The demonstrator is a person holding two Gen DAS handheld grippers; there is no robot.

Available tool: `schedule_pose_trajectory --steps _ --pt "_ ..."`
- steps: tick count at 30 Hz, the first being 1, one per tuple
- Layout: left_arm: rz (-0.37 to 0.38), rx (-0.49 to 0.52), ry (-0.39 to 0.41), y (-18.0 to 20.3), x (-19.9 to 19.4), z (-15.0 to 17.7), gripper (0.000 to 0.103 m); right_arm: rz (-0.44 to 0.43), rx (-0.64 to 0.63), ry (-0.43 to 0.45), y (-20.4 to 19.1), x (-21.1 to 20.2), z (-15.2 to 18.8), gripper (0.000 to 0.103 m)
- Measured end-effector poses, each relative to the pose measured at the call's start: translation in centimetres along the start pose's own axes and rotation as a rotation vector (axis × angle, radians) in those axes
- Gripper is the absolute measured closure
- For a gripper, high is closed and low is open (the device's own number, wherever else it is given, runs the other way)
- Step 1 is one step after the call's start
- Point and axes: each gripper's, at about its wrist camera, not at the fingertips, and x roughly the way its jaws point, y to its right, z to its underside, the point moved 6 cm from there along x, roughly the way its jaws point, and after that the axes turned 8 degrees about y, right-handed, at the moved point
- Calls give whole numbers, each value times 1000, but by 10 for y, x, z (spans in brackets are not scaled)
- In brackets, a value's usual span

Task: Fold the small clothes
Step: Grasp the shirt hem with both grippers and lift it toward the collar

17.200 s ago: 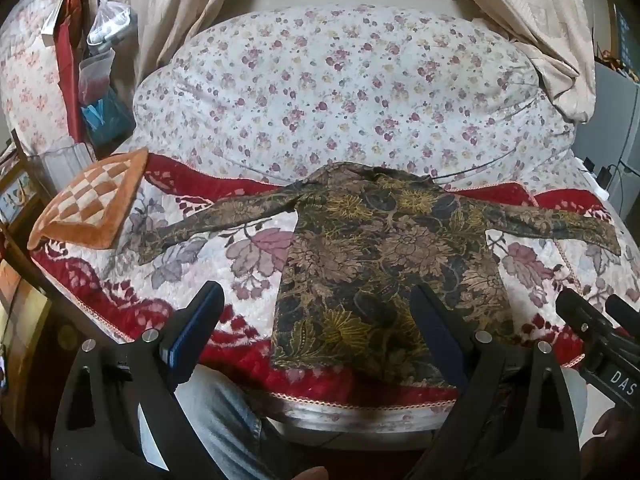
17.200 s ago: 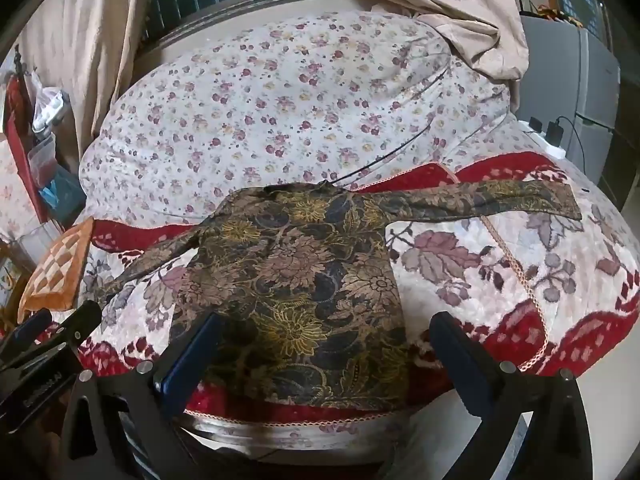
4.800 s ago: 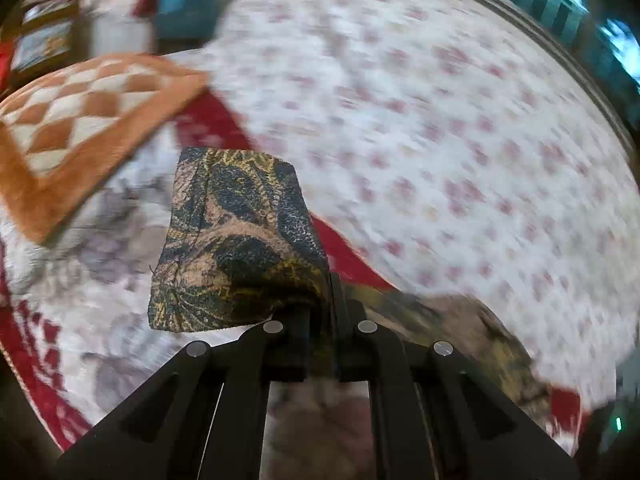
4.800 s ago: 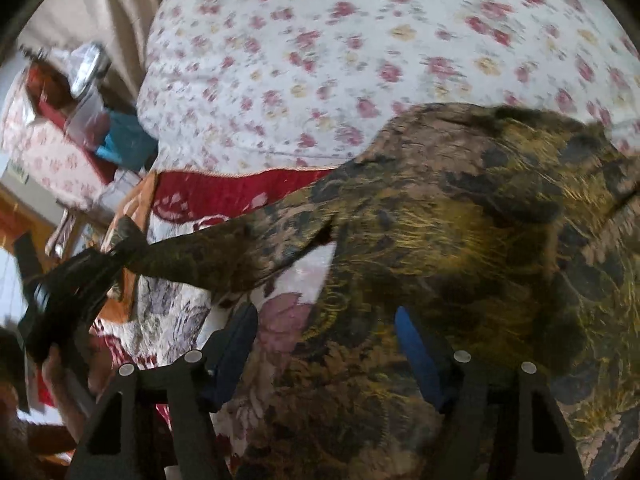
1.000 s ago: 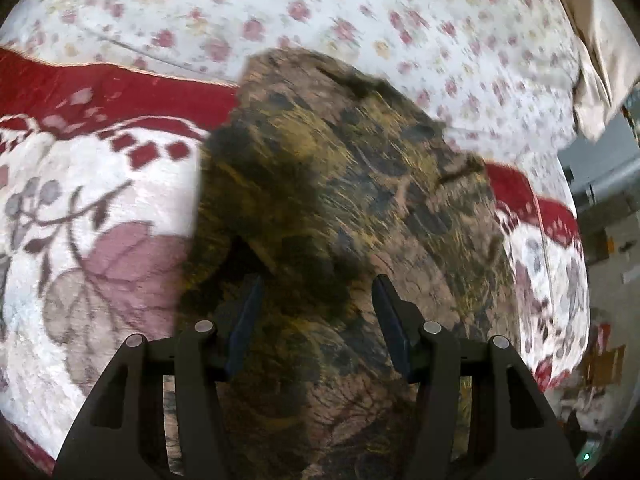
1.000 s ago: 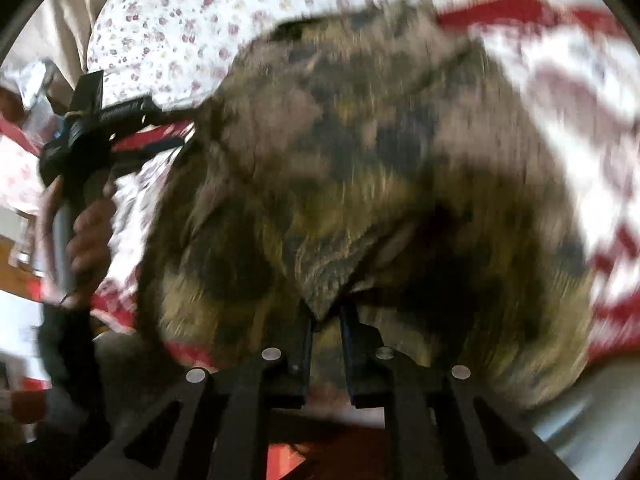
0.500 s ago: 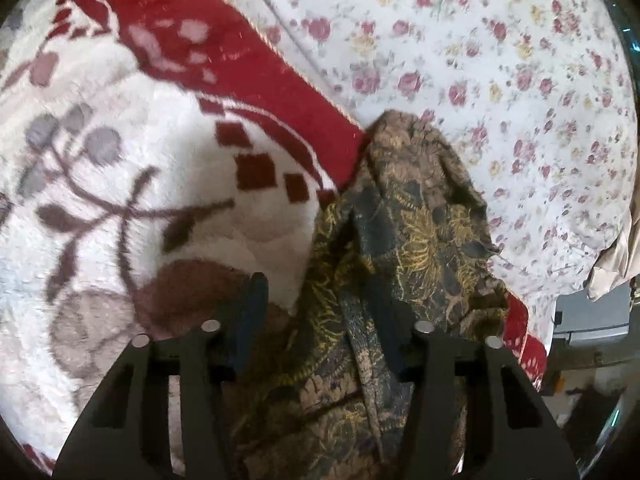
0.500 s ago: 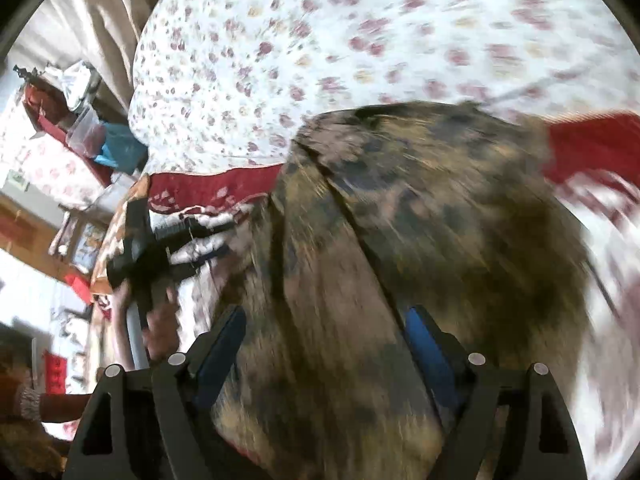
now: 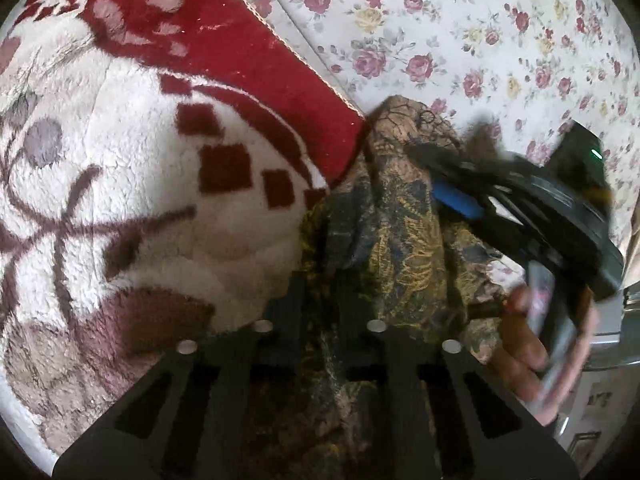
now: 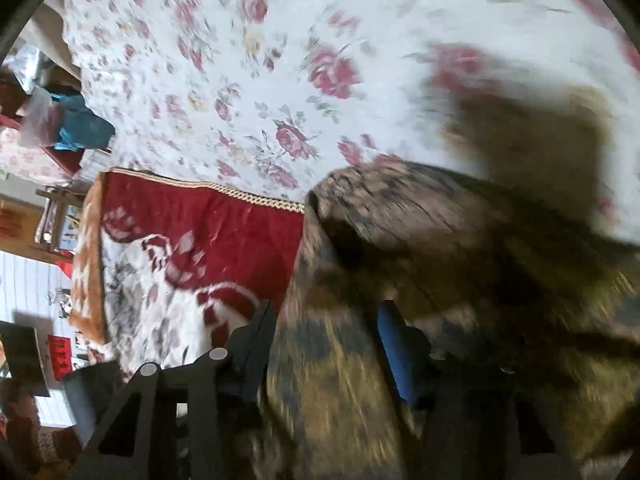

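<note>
Landmark: the garment (image 9: 384,240), dark brocade top, partly folded, lying on the red-and-white blanket (image 9: 140,184) of the bed.

Nearest: left gripper (image 9: 320,300), jaws just closed, nearly shut, pinching the garment's left edge fold.

Beyond, over the garment's far part: right gripper (image 10: 326,328), jaws just closing, part open, cloth between them; view blurred, cannot tell if pads press.

Farthest: floral quilt (image 9: 460,32) behind the collar end.

Risks:
- thin left pinch may catch one layer only; fold then opens on lifting.
- right gripper close over the garment; a snag would drag the tucked sleeve out.
</note>
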Motion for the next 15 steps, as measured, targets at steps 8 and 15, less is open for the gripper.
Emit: schedule_pose_trajectory --steps 8,15 --pt "46 -105 26 -11 -19 -8 95 59 59 120 4 -11 -31 102" --pt "54 -129 7 -14 -21 -10 90 54 136 93 24 -14 -16 101"
